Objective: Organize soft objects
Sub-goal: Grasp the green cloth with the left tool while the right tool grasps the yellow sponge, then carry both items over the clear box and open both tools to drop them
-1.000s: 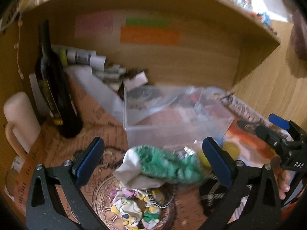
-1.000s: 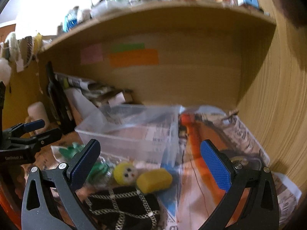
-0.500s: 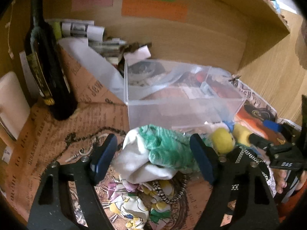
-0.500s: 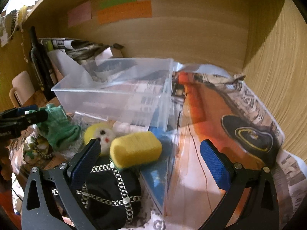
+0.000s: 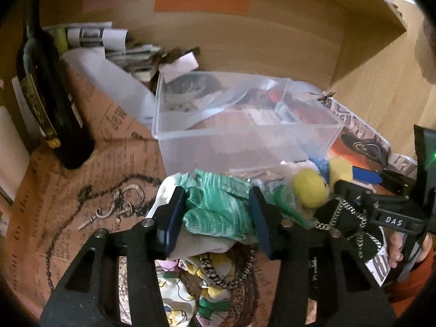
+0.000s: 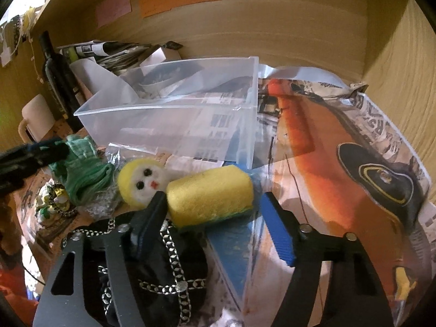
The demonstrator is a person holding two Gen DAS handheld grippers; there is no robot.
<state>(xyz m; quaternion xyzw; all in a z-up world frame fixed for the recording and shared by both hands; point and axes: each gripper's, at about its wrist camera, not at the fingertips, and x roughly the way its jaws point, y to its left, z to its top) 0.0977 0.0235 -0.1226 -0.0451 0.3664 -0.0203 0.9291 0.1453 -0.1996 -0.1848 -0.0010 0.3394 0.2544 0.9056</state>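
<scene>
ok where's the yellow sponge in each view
Left wrist: the sponge is at right, mostly hidden behind the yellow-headed doll, just past the right gripper.
Right wrist: the sponge is at centre, between the right gripper's open fingers, right of the doll.
Shared landmark: the clear bin behind it.

sponge (image 6: 209,194) before bin (image 6: 174,125), doll (image 6: 140,182) left

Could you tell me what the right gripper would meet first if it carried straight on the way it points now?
Most likely the yellow sponge: it lies between the right gripper's open fingers. Past it stands the clear plastic bin; depth there is unclear.
</scene>
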